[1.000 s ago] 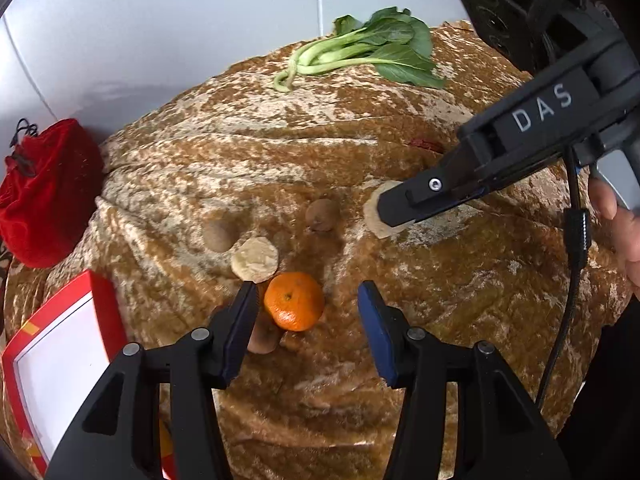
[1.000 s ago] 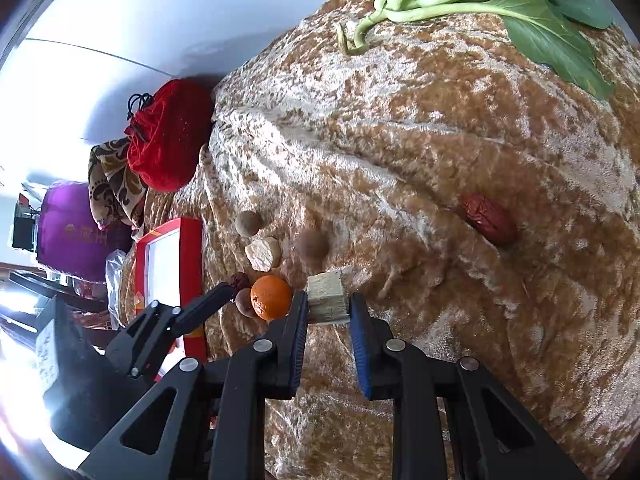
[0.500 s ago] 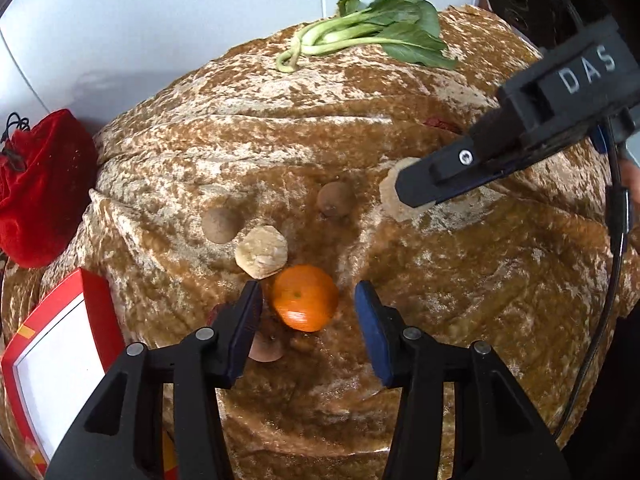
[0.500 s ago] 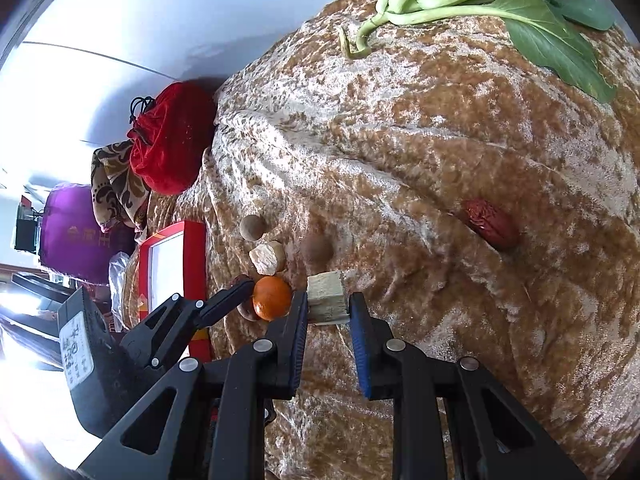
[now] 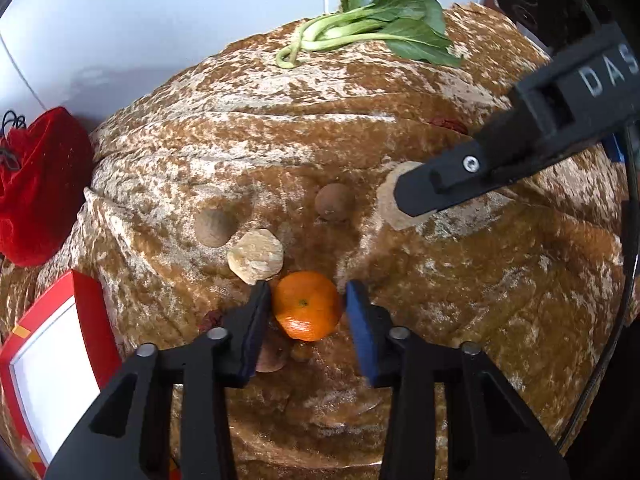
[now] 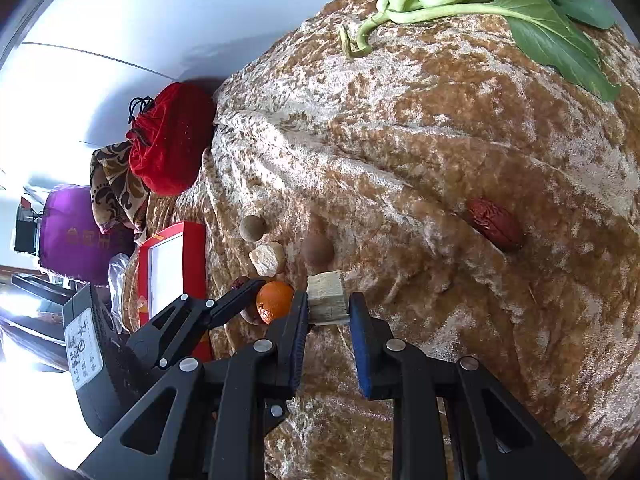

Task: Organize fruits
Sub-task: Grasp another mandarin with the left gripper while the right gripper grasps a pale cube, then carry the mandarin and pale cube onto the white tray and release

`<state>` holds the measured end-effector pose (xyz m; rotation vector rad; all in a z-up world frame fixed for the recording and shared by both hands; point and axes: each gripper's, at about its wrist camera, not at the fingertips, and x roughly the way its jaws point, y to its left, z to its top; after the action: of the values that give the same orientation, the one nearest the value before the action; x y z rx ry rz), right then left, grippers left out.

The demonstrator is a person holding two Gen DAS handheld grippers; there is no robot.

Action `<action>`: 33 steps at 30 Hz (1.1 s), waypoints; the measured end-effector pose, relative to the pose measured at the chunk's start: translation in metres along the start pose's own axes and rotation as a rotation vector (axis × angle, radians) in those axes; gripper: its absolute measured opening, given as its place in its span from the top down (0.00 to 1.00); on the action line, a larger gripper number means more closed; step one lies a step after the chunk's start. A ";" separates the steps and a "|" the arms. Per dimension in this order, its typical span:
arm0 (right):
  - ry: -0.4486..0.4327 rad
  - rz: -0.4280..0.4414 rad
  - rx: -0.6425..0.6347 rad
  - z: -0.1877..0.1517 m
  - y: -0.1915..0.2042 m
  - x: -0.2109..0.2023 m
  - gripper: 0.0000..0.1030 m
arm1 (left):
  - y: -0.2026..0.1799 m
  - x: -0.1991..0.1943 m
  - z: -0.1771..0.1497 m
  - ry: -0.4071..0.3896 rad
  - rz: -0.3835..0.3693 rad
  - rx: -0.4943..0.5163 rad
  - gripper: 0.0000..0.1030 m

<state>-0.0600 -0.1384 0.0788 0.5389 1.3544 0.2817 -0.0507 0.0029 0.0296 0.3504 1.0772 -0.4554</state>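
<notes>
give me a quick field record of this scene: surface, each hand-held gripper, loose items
surface: brown mottled cloth
left hand-held gripper: jaws closing around the orange, a narrow gap at the right pad
right hand-held gripper: shut on a pale block
near orange: pale lump, two brown round fruits
far edge: greens
right side: red date
left edge: red box, red pouch

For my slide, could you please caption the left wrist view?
Left gripper closing around a mandarin orange on the mottled brown cloth.
</notes>
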 end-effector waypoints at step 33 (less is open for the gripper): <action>0.017 0.172 -0.342 -0.054 0.138 0.056 0.80 | 0.147 -0.092 -0.077 -0.029 0.202 -0.445 0.68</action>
<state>-0.0852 0.0171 0.0965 0.3656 1.2434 0.6469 -0.0696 0.1825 0.0867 0.0560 1.0697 -0.0352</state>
